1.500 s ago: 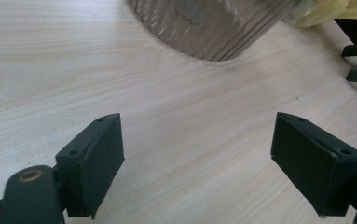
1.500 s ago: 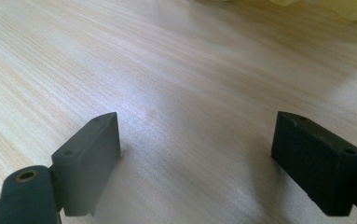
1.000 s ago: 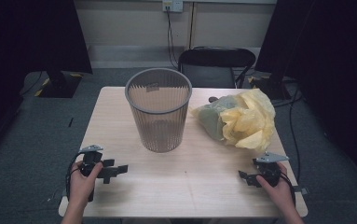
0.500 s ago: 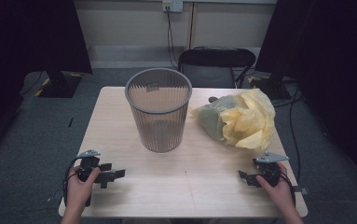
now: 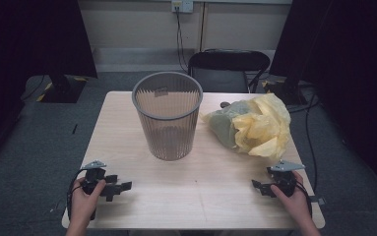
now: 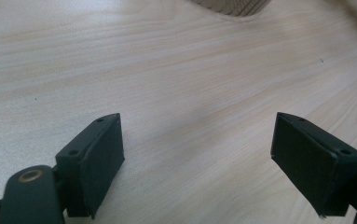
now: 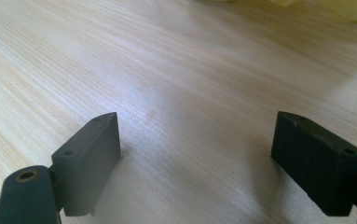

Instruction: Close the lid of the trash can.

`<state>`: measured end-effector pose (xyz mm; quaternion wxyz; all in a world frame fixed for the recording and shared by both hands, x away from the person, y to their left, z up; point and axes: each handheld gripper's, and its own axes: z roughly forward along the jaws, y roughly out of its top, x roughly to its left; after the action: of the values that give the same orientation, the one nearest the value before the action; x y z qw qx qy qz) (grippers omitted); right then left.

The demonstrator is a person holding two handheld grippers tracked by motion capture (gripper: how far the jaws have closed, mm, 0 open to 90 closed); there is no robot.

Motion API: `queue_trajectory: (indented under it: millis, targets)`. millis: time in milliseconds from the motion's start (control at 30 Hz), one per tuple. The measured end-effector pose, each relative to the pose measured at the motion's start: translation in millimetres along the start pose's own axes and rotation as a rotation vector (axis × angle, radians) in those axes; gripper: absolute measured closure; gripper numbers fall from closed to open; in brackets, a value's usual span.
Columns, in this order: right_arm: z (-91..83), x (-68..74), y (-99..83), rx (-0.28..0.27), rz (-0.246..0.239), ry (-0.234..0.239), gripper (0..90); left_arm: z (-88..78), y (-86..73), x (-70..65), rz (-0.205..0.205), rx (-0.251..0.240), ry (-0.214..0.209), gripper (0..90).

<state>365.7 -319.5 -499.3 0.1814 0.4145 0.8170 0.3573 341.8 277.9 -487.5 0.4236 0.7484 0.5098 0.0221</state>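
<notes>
Table (image 5: 201,196) was pale woodgrain; bin (image 5: 167,115) at 12 grey mesh; bag (image 5: 257,125) at 2 yellow, grey-green.

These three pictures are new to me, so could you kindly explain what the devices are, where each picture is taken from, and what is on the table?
A person sits at a wooden table and holds a hand-operated two-jaw gripper in each hand; there is no robot arm. The high view looks down from above the person's side: the left gripper sits at the near left, the right gripper at the near right. The other two pictures come from cameras riding on the grippers, looking along their black jaws. Both show the jaws wide apart over bare wood, holding nothing. On the table stand a grey mesh wastebasket and, to its right and apart from it, a crumpled yellow plastic bag. A black chair stands behind the table.
</notes>
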Motion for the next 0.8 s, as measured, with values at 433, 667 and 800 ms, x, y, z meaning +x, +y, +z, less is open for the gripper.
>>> queue_trajectory:
  millis: [433, 667, 800]
  targets:
    - [0.0, 0.0, 0.0, 0.0, 0.0, 0.0, 14.7, -1.7, -4.8, 2.6, 0.017, 0.002, 0.026, 16.7]
    - [0.0, 0.0, 0.0, 0.0, 0.0, 0.0, 14.7, -1.4, -6.8, 2.7, 0.051, -0.006, 0.03, 16.5]
    - [0.0, 0.0, 0.0, 0.0, 0.0, 0.0, 14.7, -1.0, -8.9, 2.4, 0.077, -0.019, 0.033, 16.5]
